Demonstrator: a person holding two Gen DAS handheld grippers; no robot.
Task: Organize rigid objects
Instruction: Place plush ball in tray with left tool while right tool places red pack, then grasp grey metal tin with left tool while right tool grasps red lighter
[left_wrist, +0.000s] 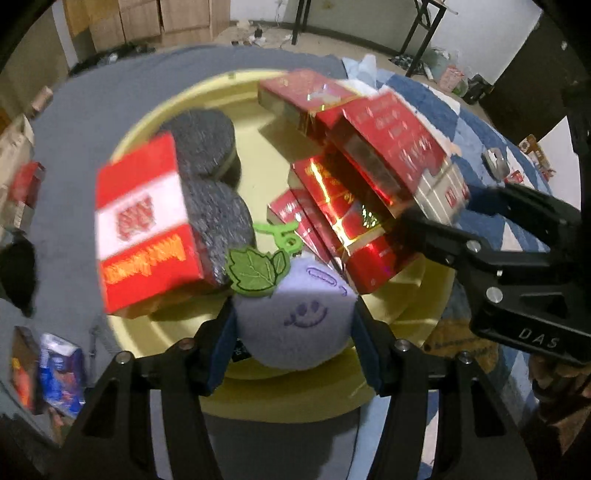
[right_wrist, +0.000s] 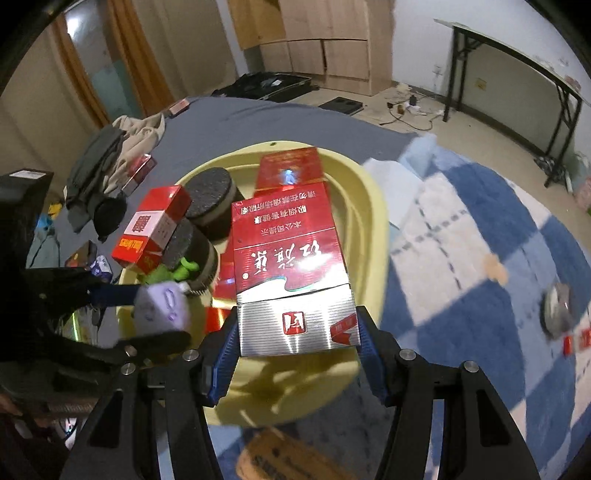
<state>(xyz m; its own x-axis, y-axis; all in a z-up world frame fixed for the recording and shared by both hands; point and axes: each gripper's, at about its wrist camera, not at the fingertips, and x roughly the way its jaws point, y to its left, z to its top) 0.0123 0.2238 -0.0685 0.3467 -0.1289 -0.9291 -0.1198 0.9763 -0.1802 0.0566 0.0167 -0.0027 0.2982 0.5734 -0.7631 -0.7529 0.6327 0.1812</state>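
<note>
**Both grippers loaded over the yellow basin**

Right gripper (right_wrist: 298, 343) is clamped across the silver end of a red-and-silver cigarette pack (right_wrist: 290, 266); the pack's long axis runs straight out from the fingers, over the yellow basin (right_wrist: 373, 206). Left gripper (left_wrist: 293, 325) pinches a lilac plush ball (left_wrist: 295, 314) with a green leaf tag, at the basin's near rim. Below the pack: stacked red cartons (left_wrist: 332, 206). Likely a straight lowering onto that stack; the right one is nearer.
</note>
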